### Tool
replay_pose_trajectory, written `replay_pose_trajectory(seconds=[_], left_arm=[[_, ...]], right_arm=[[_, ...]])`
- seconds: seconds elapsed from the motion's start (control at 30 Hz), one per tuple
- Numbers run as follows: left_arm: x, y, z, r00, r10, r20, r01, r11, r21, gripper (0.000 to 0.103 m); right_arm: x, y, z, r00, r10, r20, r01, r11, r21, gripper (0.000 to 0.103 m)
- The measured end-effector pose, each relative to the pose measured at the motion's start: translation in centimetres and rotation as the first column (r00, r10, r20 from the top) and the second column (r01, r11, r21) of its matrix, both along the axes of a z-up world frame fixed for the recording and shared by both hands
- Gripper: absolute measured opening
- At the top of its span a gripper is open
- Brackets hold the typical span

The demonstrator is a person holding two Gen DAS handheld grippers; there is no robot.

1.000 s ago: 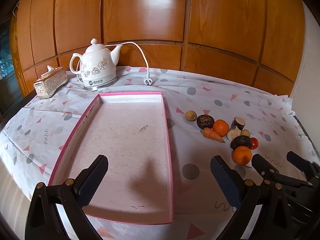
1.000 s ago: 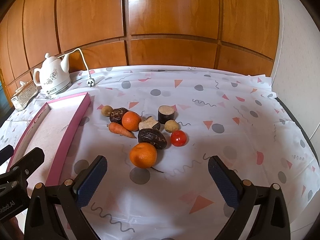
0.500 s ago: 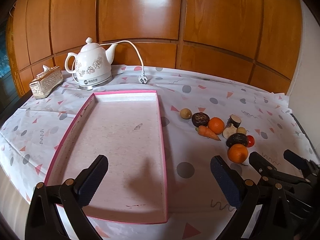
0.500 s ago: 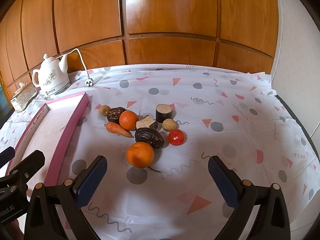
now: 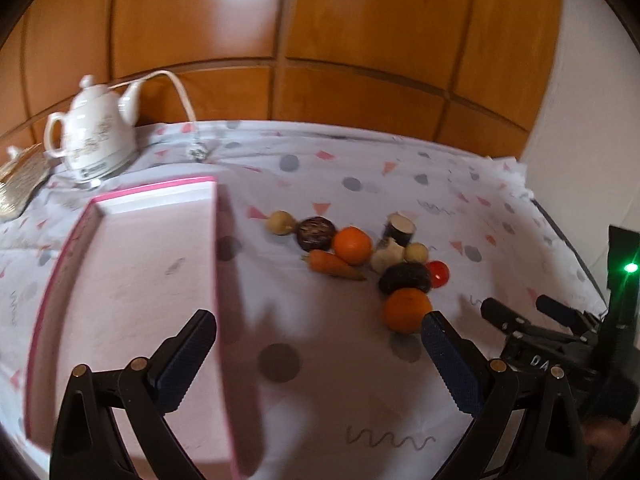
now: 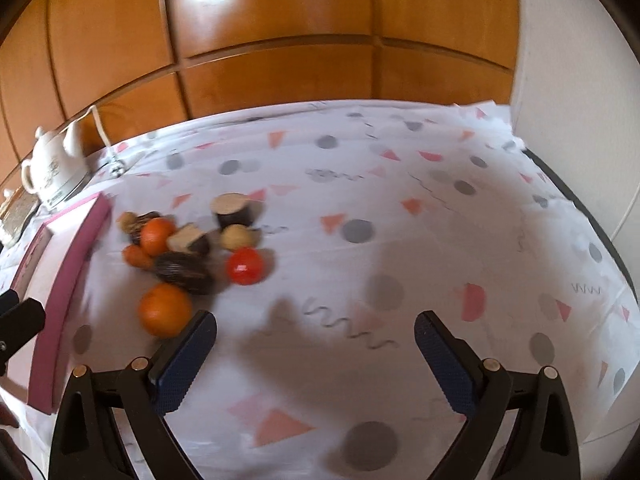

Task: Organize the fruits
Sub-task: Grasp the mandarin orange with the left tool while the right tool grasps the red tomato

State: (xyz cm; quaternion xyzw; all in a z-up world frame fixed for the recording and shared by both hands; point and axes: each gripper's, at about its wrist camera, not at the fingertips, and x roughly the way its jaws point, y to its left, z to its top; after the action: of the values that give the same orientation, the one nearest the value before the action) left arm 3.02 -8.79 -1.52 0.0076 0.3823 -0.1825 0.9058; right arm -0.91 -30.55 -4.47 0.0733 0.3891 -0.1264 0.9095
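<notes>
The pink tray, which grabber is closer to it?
Left. The left gripper hangs over the pink tray's near right edge, one finger above it. The right gripper hangs off to the tray's right, past the fruit pile, above bare tablecloth.

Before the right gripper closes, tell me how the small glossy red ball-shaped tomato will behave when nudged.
The small glossy red tomato looks round, so it will probably roll on the flat patterned tablecloth. Its shiny skin suggests it may slip between the pads. It sits apart from the dark oval fruit, so nothing would likely stop it.
</notes>
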Motion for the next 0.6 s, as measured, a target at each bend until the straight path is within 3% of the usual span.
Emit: replay_pose_trajectory(seconds=[0.07, 0.13, 0.2, 0.27, 0.33, 0.43, 0.6], left_arm=[[0.3, -1.1, -0.4, 1.0, -0.026, -0.014, 0.027, 0.999, 0.026, 0.103], [0.4, -2.7, -1.1, 0.999, -0.048, 0.01, 0.047, 0.994, 0.099, 0.103], [0.7, -3.7, -1.6, 0.995, -0.096, -0.018, 0.097, 0.991, 0.095, 0.1], [1.1, -4.5, -2.2, 0.993, -0.112, -0.038, 0.115, 0.99, 0.087, 0.088], [1.4, -5.2, -2.8, 0.991, -0.125, -0.054, 0.13, 0.987, 0.094, 0.086], [1.8, -6.1, -3.4, 0.988, -0.142, -0.066, 0.147, 0.985, 0.086, 0.075], [2.4, -7.2, -4.0, 0.984, -0.158, -0.076, 0.163, 0.985, 0.053, 0.073]], right_arm=[[0.0, -0.8, -0.1, 1.0, -0.007, -0.002, 0.007, 1.0, 0.028, 0.097], [0.0, -1.3, -0.2, 1.0, -0.01, -0.003, 0.01, 0.999, 0.04, 0.095], [0.0, -1.6, -0.3, 1.0, -0.011, -0.001, 0.011, 0.999, 0.049, 0.093], [0.1, -1.8, -0.5, 1.0, -0.007, -0.004, 0.007, 0.999, 0.051, 0.089], [0.2, -2.1, -0.9, 1.0, -0.007, -0.014, 0.008, 0.998, 0.07, 0.089], [0.2, -2.4, -1.2, 1.0, -0.009, -0.021, 0.011, 0.996, 0.083, 0.086], [0.2, -2.6, -1.5, 1.0, -0.007, -0.025, 0.009, 0.996, 0.088, 0.086]])
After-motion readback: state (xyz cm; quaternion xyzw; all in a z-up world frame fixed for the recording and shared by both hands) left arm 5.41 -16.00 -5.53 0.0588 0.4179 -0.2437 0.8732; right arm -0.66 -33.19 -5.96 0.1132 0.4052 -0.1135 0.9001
